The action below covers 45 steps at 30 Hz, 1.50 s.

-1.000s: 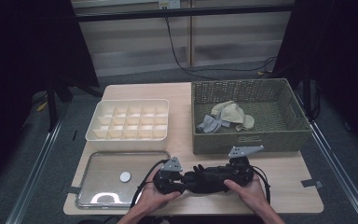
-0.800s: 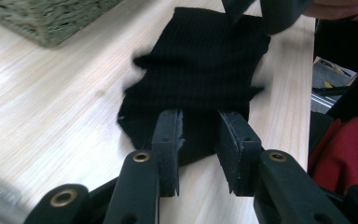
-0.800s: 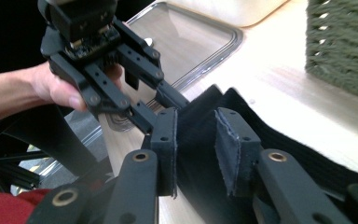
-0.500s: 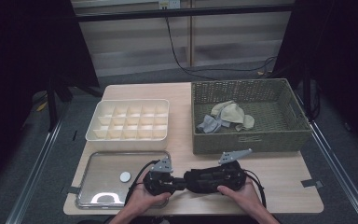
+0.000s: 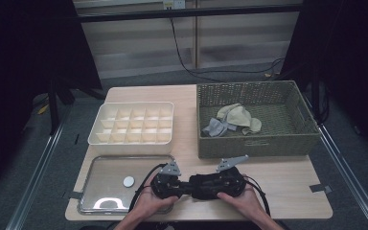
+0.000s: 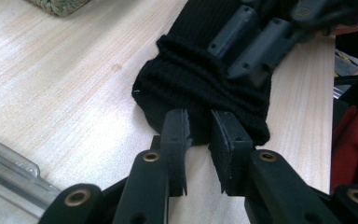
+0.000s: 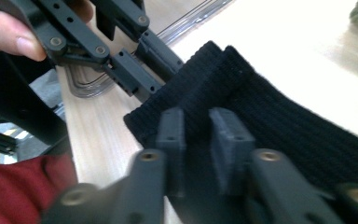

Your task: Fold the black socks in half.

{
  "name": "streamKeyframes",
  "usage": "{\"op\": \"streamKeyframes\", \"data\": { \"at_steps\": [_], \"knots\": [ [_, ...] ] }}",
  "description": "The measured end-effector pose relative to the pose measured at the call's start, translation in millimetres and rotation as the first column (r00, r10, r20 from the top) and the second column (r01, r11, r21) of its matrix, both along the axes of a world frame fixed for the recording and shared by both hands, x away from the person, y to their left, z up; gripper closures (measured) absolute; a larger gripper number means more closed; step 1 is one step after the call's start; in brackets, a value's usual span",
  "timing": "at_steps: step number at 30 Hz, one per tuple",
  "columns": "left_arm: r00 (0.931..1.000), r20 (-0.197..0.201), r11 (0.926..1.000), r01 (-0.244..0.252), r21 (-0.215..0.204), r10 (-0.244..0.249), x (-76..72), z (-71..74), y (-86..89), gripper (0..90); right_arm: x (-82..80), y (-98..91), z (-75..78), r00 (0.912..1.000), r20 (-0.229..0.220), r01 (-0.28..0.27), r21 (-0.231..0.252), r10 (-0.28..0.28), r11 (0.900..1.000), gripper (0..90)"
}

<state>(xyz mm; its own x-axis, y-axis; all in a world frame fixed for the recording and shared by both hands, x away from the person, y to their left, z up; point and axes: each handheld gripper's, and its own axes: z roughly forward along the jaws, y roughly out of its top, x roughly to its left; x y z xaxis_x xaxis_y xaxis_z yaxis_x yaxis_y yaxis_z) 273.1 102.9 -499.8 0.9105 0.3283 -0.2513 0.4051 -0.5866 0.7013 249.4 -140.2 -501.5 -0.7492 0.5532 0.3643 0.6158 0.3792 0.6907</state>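
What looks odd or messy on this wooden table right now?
Little stands out. The pale socks lie in a loose heap in the woven green basket, and a small white disc sits alone on the shiny metal tray. Nothing looks spilled or broken.

Probably a lab; dark curtains (image 5: 24,72), floor rails (image 5: 38,177).

A black ribbed sock (image 6: 205,88) lies on the pale wood-grain worktop (image 5: 287,179). Both tools are black. The woven basket (image 5: 256,141) is olive green, the divided box (image 5: 132,122) cream, the tray (image 5: 105,170) silvery, a sleeve (image 7: 23,186) red.
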Motion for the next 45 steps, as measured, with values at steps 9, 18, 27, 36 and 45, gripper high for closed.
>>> {"op": "streamKeyframes", "data": {
  "at_steps": [9, 18, 27, 36, 45],
  "knots": [
    [0.9998, -0.009, 0.9998, 0.020, -0.009, -0.020, -2.7, -0.5, -4.9, 78.5, -1.4, -2.7, 13.9, 1.0000, -0.005, 0.005, 0.108, -0.004, 0.9942, 88.8],
    [0.9999, -0.013, 0.9999, 0.006, -0.016, -0.006, -3.7, 2.4, -1.7, 78.5, -4.6, -0.3, 6.3, 0.9998, -0.021, 0.004, 0.056, -0.002, 0.9984, 88.7],
    [0.9991, -0.022, 0.9976, -0.038, -0.057, 0.037, -1.5, 8.5, 4.2, 74.3, -3.9, -3.0, -1.5, 0.9996, -0.030, -0.001, 0.037, 0.002, 0.9993, 87.3],
    [0.9991, -0.024, 0.9953, -0.038, -0.089, 0.036, -1.8, 13.6, 5.6, 72.7, -6.1, -14.0, 7.1, 0.9998, -0.006, 0.018, 0.087, -0.018, 0.9961, 78.5],
    [0.9994, -0.006, 0.9928, -0.033, -0.115, 0.033, -2.1, 21.9, 2.9, 74.9, -11.1, -38.5, 23.0, 0.9966, 0.027, 0.074, 0.131, -0.078, 0.9887, 70.6]
  ]
}}
